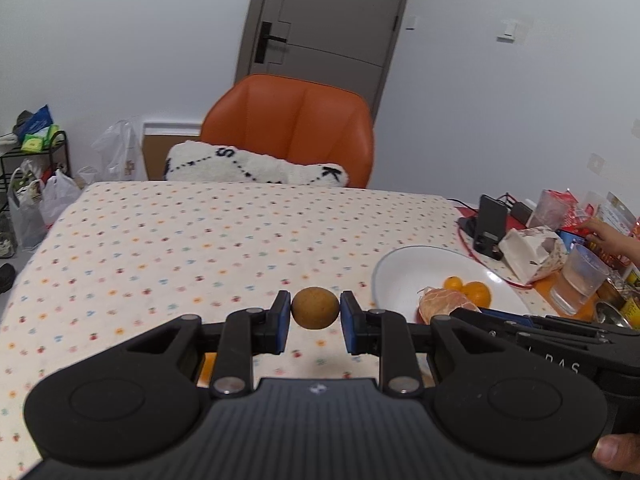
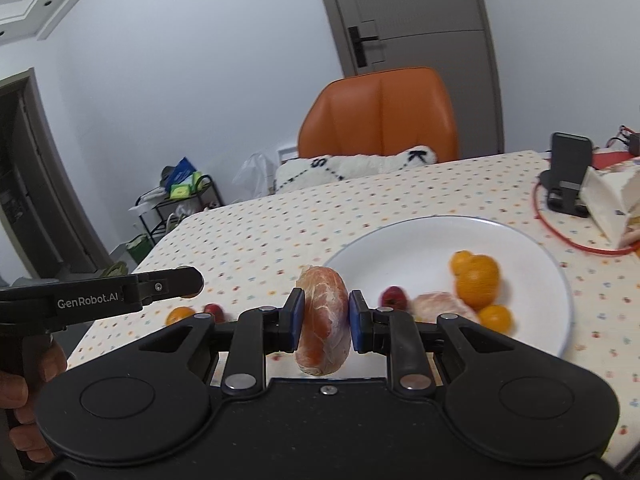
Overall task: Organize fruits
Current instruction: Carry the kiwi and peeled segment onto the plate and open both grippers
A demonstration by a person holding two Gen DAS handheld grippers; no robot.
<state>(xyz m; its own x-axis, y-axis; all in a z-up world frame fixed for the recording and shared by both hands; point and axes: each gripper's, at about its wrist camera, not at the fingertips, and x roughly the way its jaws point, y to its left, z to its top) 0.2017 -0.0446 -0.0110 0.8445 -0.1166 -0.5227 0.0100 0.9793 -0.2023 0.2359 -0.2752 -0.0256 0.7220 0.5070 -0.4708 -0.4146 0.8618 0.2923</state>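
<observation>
Our left tool (image 1: 315, 309) pinches a small brown fruit (image 1: 315, 308), our right tool (image 2: 327, 318) a peeled segment (image 2: 322, 320); we should lower both gently onto the white plate (image 2: 420, 240) beside the oranges (image 2: 478, 280).

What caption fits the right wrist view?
Right gripper holds a peeled segment beside the plate of oranges.

"GenRobot.AI" on left claw (image 2: 188, 280)

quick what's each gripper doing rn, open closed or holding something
Left gripper: shut on a small round brown fruit, lifted above the table.
Right gripper: shut on a peeled citrus segment, near the white plate.
</observation>
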